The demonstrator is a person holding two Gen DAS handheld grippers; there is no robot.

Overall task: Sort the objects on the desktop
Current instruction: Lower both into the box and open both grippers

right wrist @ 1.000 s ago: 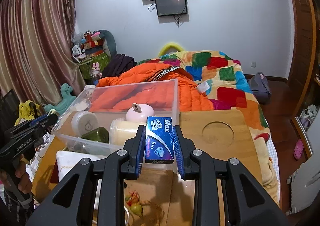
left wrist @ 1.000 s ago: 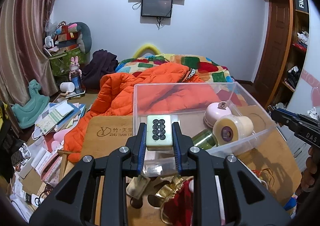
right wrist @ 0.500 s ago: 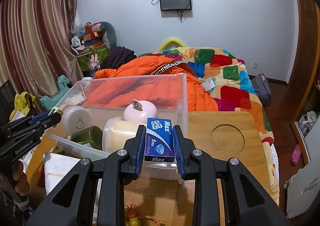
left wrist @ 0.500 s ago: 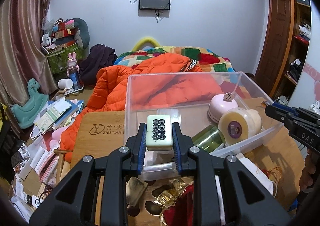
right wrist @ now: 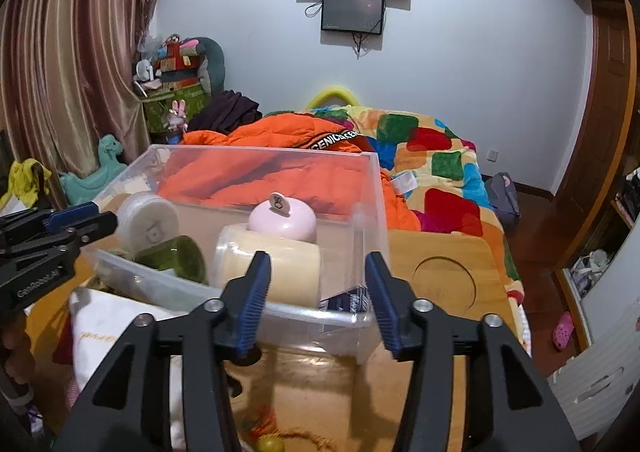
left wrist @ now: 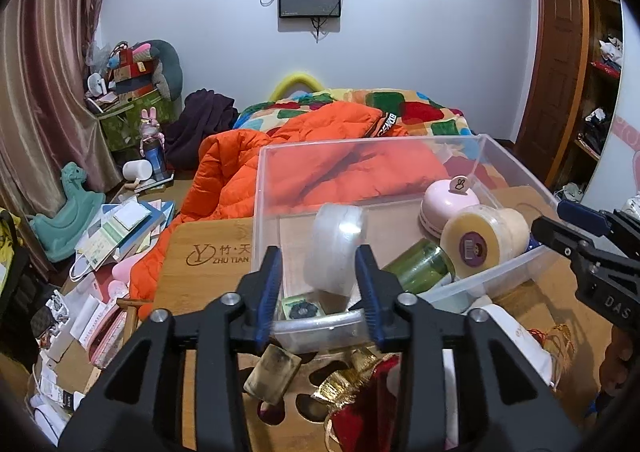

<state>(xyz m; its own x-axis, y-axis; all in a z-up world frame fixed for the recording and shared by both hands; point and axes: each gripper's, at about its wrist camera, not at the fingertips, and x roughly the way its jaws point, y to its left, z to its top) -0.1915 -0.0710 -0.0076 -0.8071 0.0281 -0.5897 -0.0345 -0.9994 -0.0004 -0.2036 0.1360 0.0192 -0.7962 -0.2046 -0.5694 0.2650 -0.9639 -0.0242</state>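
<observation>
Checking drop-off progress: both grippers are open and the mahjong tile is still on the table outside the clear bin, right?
Not quite. Both the left gripper and right gripper are open, but the left wrist view shows the mahjong tile inside the clear bin.

Both tongs are matte black plastic with angular, triangular cut-out arms. The left tongs [left wrist: 318, 292] and right tongs [right wrist: 318, 298] carry ribbed blue pads on their inner faces and round silver screws on the arms. White lettering marks their sides.
</observation>
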